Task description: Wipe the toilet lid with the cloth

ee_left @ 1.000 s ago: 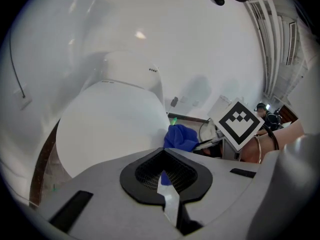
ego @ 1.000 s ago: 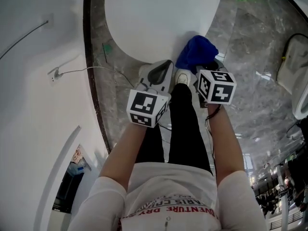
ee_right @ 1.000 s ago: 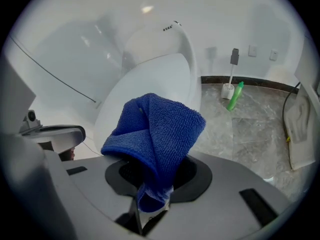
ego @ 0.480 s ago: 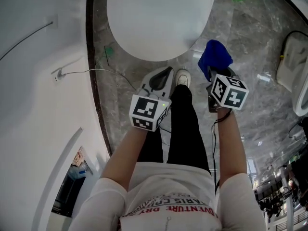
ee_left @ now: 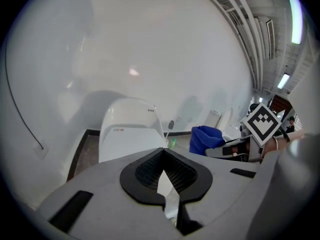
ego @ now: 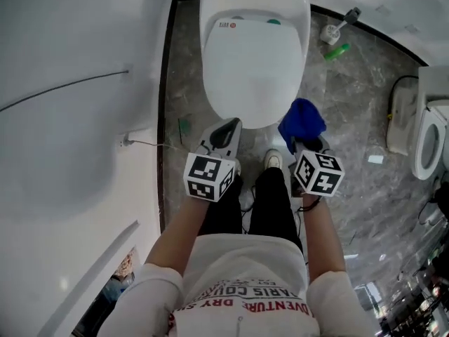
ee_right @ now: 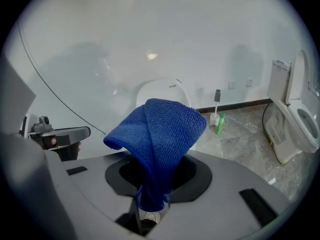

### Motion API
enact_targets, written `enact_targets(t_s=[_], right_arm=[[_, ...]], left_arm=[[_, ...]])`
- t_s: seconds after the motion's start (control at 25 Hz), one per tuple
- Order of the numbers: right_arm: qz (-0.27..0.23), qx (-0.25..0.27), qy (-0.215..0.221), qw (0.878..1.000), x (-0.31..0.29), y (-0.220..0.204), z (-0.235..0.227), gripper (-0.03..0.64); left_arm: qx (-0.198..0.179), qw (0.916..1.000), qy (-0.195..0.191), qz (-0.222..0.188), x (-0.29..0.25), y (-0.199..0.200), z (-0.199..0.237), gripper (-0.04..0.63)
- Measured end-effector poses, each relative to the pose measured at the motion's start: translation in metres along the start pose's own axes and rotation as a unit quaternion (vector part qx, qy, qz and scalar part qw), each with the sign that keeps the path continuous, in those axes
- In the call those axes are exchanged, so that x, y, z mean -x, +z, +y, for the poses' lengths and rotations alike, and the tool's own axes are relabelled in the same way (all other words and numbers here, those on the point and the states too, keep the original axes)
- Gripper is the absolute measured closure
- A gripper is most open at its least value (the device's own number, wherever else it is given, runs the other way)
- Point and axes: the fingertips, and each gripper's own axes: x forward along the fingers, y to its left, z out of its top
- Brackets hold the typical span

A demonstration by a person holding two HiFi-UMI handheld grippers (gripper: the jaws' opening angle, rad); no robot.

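R gripper [ego: 304,143] clamped on cloth [ego: 302,123], beside toilet lid [ego: 254,69] front-right edge; L gripper [ego: 226,128] jaws together, nr front-left edge.

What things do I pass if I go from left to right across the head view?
small white wall fitting with a thin cable → left gripper → crumpled blue cloth → green bottle lying on the floor → second white toilet at the right edge

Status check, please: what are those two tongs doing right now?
Left tongs shut, empty. Right tongs shut on blue cloth, held beside toilet lid, not touching. Nothing in the way.
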Motion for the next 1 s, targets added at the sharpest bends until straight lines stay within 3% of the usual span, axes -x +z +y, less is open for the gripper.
enact_targets(t_s=[0.16, 0.36, 0.64, 0.8, 1.0], right_arm=[[-0.041, 0.034, -0.007, 0.999, 0.047, 0.057, 0.046, 0.529], [-0.11, 0.075, -0.025, 0.991, 0.114, 0.131, 0.087, 0.529], [-0.191, 0.076, -0.035, 0.978, 0.212, 0.198, 0.137, 0.529], [-0.222, 0.079, -0.038, 0.971, 0.258, 0.217, 0.155, 0.529], [-0.25, 0.098, -0.044, 0.962, 0.294, 0.227, 0.169, 0.529]], left_arm=[[-0.029, 0.999, 0.011, -0.033, 0.053, 0.06, 0.018, 0.589], [-0.039, 0.9953, 0.021, -0.087, 0.119, 0.14, 0.03, 0.589], [-0.075, 0.979, 0.013, -0.189, 0.217, 0.255, 0.016, 0.589], [-0.085, 0.9712, 0.021, -0.222, 0.265, 0.29, 0.012, 0.589], [-0.106, 0.9674, 0.016, -0.229, 0.3, 0.307, 0.01, 0.589]])
